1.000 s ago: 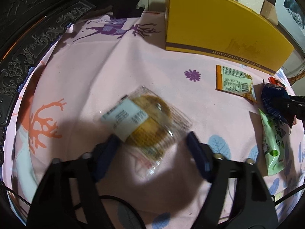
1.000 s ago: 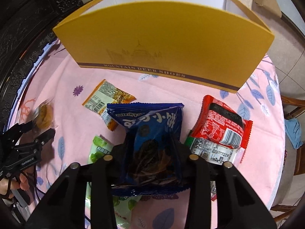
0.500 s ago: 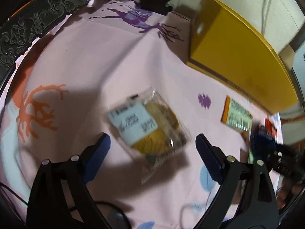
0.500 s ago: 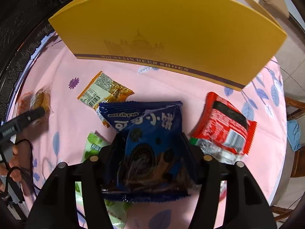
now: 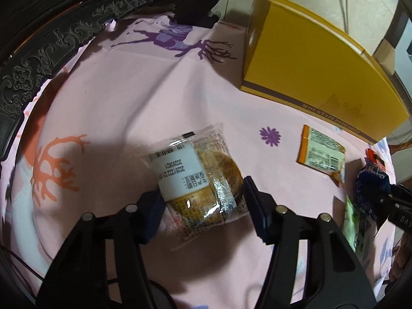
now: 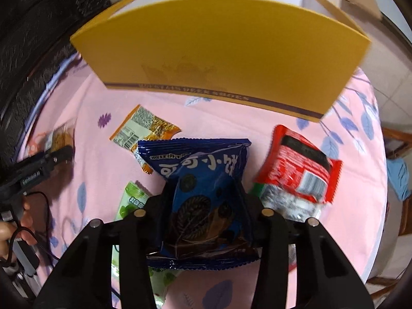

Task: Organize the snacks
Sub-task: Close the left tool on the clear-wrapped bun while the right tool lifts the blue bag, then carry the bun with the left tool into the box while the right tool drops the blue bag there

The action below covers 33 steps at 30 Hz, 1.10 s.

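A pink patterned cloth (image 6: 226, 118) is covering the surface. A yellow box (image 6: 219, 51), orange packet (image 6: 144, 128), red packet (image 6: 301, 167) and green packet (image 6: 131, 200) are lying on it.

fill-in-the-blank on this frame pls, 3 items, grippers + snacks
1. The right gripper is shut on the ____ cookie bag.
2. The left gripper's jaws straddle the clear-wrapped ____.
3. The red packet lies on the ____ tablecloth near the yellow box.

Missing words: blue; pastry; pink
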Motion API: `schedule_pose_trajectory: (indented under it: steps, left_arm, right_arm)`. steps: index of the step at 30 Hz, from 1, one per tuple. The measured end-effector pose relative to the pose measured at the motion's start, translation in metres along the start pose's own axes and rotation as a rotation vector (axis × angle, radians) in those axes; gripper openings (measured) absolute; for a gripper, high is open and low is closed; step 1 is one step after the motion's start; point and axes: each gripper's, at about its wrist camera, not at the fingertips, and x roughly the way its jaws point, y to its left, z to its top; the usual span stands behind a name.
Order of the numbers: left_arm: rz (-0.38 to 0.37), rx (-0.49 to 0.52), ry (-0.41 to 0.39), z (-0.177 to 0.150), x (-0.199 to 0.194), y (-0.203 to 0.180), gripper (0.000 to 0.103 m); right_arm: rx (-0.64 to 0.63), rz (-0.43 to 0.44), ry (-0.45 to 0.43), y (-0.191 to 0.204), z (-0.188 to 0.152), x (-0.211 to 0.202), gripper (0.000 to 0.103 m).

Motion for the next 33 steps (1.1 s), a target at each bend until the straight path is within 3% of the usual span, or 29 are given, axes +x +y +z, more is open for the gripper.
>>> schedule_pose_trajectory:
  steps: [8, 15, 25, 30, 33]
  left_arm:
    - [-0.037, 0.063, -0.079, 0.003, -0.039, -0.016, 0.058]
    - [-0.047, 0.103, -0.124, 0.031, -0.066, -0.034, 0.058]
    - [-0.165, 0.166, -0.242, 0.117, -0.106, -0.094, 0.058]
    - [-0.183, 0.23, -0.315, 0.159, -0.102, -0.134, 0.059]
    - [-0.194, 0.234, -0.282, 0.185, -0.079, -0.148, 0.058]
  right_arm:
    - [0.051, -0.004, -0.078, -0.009, -0.002, -0.036, 0.045]
    - [0.039, -0.014, -0.175, -0.014, 0.011, -0.082, 0.045]
    - [0.084, -0.029, -0.429, -0.025, 0.084, -0.145, 0.045]
    - [0.109, -0.048, -0.511, -0.031, 0.124, -0.142, 0.046]
    - [0.103, -0.058, -0.509, -0.034, 0.142, -0.125, 0.045]
